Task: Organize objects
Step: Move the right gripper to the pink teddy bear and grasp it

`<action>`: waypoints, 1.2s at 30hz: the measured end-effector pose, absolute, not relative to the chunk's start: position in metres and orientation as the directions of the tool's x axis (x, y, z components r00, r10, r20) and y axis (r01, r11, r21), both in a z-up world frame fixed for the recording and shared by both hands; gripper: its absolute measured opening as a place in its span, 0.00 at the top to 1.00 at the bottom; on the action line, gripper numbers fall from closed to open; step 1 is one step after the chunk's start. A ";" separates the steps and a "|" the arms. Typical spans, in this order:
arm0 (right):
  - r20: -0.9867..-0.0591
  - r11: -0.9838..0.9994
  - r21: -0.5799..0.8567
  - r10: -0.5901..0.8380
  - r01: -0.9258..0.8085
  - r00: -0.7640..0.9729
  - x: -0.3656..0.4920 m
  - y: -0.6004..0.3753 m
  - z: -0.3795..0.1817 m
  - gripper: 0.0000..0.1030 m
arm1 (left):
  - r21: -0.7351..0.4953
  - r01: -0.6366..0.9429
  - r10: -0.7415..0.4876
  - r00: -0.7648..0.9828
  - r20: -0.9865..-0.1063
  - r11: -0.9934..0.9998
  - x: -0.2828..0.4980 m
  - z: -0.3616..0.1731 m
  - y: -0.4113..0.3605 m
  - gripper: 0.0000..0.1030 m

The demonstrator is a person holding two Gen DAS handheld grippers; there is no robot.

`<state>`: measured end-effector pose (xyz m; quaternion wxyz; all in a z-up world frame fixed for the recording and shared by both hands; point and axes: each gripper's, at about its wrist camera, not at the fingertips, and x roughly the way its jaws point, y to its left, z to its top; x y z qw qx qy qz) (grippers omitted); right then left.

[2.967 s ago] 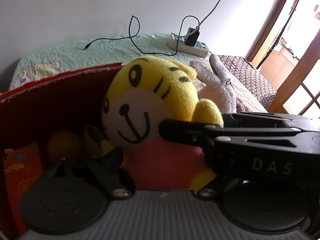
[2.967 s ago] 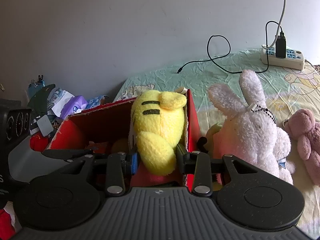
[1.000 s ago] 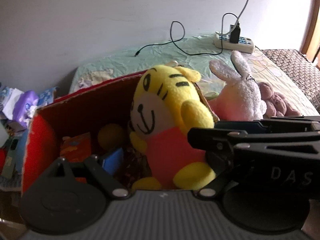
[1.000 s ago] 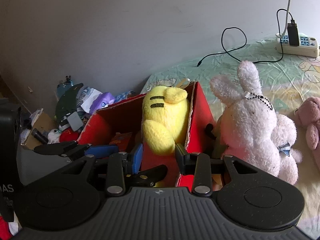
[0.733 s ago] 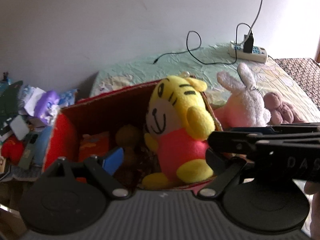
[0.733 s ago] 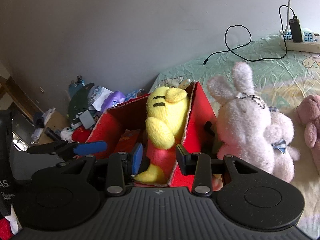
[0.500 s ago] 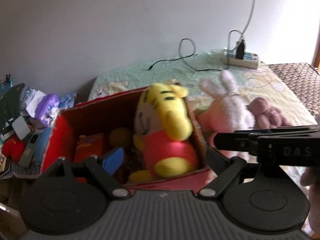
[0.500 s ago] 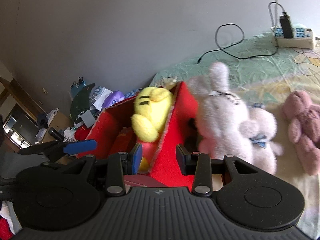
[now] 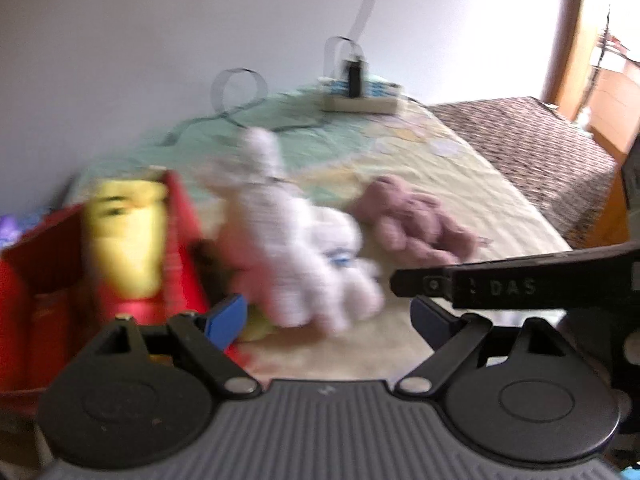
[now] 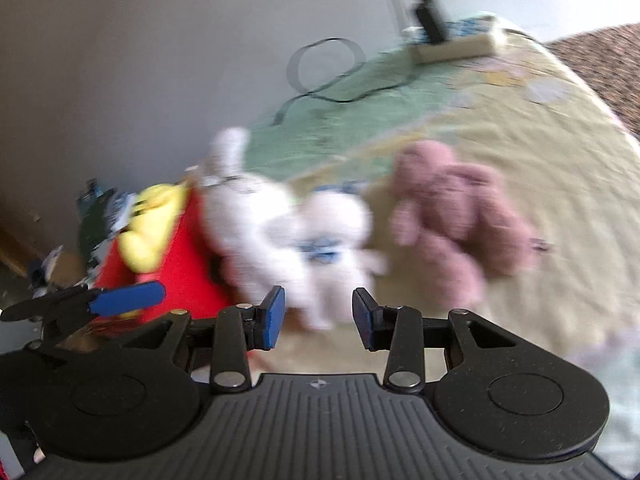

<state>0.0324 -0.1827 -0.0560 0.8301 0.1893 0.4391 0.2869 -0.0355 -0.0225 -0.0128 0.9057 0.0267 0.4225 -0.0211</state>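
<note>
Blurred views over a bed with a pale green and yellow sheet (image 10: 540, 152). Yellow plush tiger in a red top (image 9: 124, 236) sitting inside an open red cardboard box (image 9: 182, 240) at 9 o'clock. Fluffy white plush rabbit (image 9: 280, 248) lying just beside the box at 12 o'clock; mauve plush bear (image 10: 456, 208) on the sheet at 2 o'clock. White power strip (image 9: 360, 98) far back. Left gripper (image 9: 328, 316) fingers spread wide, grasping nothing. Right gripper (image 10: 318, 318) fingers parted, released, empty.
</note>
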 end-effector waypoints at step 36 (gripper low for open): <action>-0.665 0.757 0.628 0.643 -0.181 0.380 0.140 -0.252 -0.119 0.71 | -0.155 0.088 -0.178 0.417 -0.891 0.984 0.110 -0.117 -0.087 0.47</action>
